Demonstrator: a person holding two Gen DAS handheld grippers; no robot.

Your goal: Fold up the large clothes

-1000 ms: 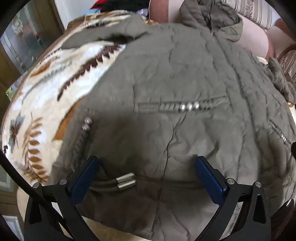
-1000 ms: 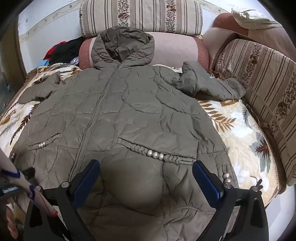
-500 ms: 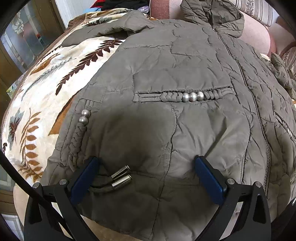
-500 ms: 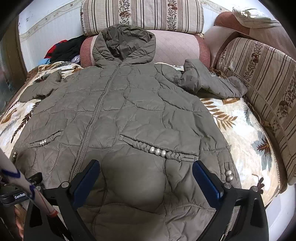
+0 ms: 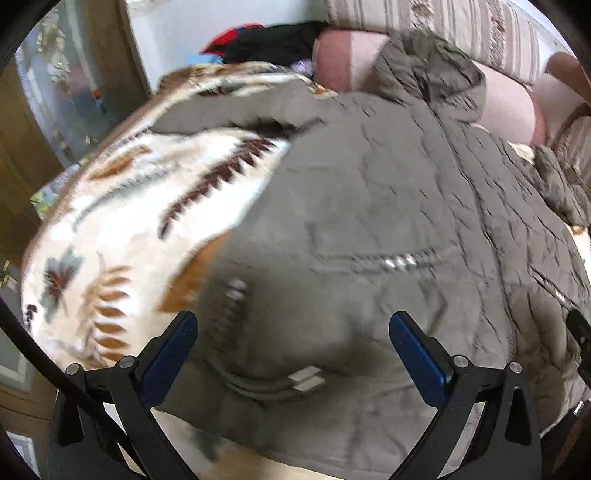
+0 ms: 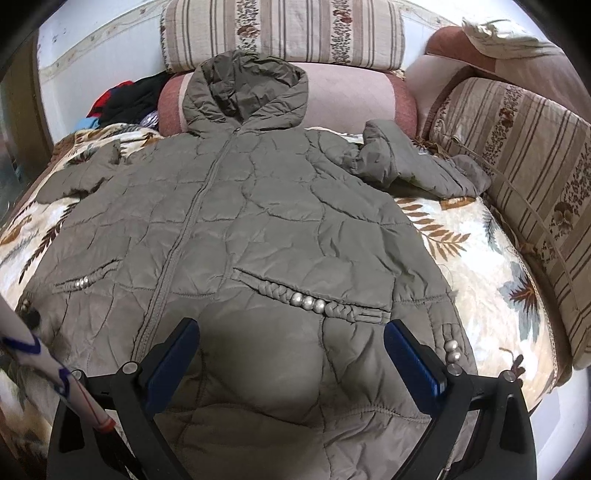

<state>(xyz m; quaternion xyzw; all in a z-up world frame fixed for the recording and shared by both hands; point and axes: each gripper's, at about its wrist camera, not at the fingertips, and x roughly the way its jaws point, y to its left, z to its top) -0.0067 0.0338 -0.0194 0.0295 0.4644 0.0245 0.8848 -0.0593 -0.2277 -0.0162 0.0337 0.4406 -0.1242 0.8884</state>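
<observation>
Blur: my left view smears the jacket (image 5: 369, 206); hem cords unclear.
Jacket: flat on bed (image 6: 491, 258), hood (image 6: 247, 92) at 12 o'clock.
Left gripper (image 5: 291, 354): fingers spread wide, empty, above hem.
Right gripper (image 6: 291, 354): same.

What we count on the bed

We count one olive jacket (image 6: 280, 229), two striped cushions (image 6: 284, 33), one pink bolster (image 6: 351, 96), one leaf-patterned blanket (image 6: 480, 266), two grippers (image 6: 291, 354).

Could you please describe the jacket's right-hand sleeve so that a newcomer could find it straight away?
Start at the olive quilted hooded jacket spread zipped on the leaf-patterned blanket. Its sleeve lies crumpled towards the striped cushion, unlike the other sleeve, which lies flatter.
</observation>
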